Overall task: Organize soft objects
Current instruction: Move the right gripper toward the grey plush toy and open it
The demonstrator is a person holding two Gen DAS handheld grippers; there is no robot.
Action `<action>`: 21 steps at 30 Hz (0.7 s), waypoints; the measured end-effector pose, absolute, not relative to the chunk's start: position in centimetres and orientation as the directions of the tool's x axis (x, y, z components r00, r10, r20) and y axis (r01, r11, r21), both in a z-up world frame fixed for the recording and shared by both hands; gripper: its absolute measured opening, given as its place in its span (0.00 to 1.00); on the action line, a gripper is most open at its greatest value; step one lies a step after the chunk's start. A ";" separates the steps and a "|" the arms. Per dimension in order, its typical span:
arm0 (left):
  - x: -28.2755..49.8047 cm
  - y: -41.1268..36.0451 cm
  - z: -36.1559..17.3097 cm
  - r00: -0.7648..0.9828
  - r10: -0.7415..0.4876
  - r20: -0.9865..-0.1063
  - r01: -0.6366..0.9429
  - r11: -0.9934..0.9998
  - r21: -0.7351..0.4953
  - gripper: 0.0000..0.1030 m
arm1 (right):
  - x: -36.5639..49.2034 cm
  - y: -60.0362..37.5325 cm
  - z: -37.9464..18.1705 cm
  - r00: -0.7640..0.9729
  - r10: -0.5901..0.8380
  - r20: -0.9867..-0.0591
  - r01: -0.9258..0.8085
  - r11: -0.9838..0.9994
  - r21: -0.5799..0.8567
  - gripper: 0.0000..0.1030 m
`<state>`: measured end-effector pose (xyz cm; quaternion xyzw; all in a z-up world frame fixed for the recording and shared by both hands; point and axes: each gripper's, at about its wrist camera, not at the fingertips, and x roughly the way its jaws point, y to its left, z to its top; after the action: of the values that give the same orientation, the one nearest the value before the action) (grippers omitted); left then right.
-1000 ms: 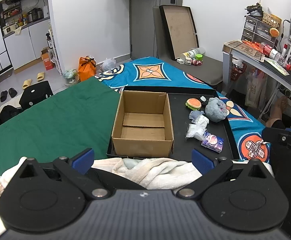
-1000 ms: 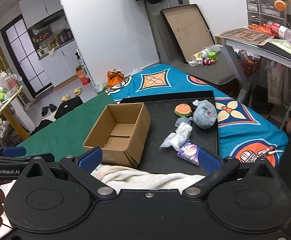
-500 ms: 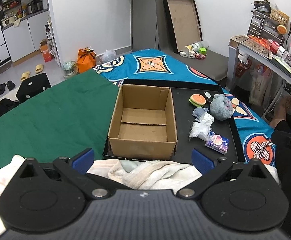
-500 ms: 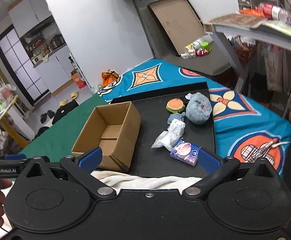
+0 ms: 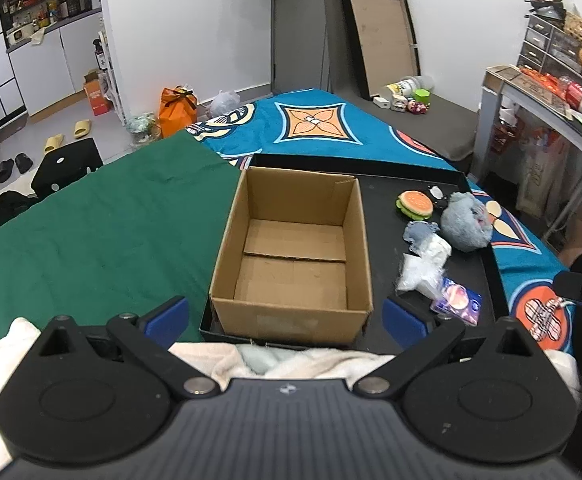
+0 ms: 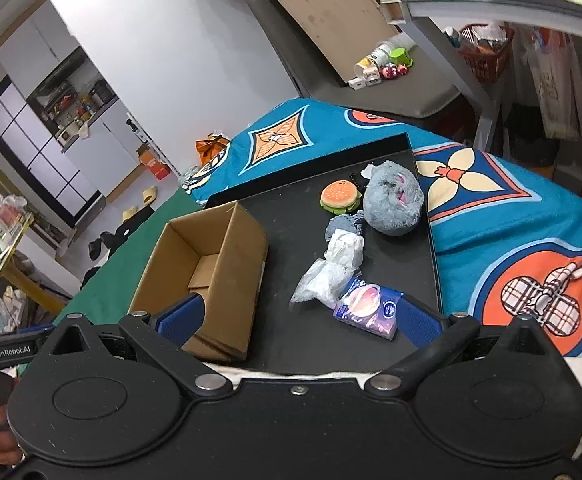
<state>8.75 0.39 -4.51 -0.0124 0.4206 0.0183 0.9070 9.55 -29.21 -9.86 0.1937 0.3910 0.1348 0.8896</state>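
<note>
Both grippers have advanced toward the black tray (image 5: 471,178) since the earlier frames, and the right view has tilted and dropped closer to the loose items. Left gripper (image 5: 287,314): jaws spread wide, nothing between them, positioned over the near edge of the cardboard box (image 5: 295,248). Right gripper (image 6: 299,320): jaws likewise wide apart and empty, with its right fingertip (image 6: 419,322) just beside the purple tissue pack (image 6: 367,310).

Cardboard box stands open and empty on the left part of the tray. To the right of the box, nearest to farthest: purple tissue pack, clear crumpled plastic bag (image 6: 323,280) touching it, white wad (image 6: 345,250), grey-blue cloth scrap (image 6: 343,224), then the grey plush toy (image 6: 393,204) and burger toy (image 6: 341,196) side by side at the far end. A cream towel (image 5: 291,360) lies bunched against the near edge of the tray.
</note>
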 end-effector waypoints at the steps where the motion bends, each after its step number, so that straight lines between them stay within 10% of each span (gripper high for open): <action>1: 9.0 0.4 -4.7 0.644 0.025 -0.765 -0.047 0.999 -0.007 0.98 | 9.8 -29.3 -10.0 0.658 0.389 -0.644 -0.085 0.889 0.450 1.00; 21: 14.8 0.8 -7.2 0.622 0.124 -0.773 -0.124 0.991 0.059 0.90 | 16.9 -30.9 -13.1 0.667 0.333 -0.666 0.000 0.894 0.447 1.00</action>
<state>14.76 0.77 -7.17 -0.0003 0.4291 0.0689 0.9006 16.89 -30.94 -13.13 0.2098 0.3971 0.0939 0.8885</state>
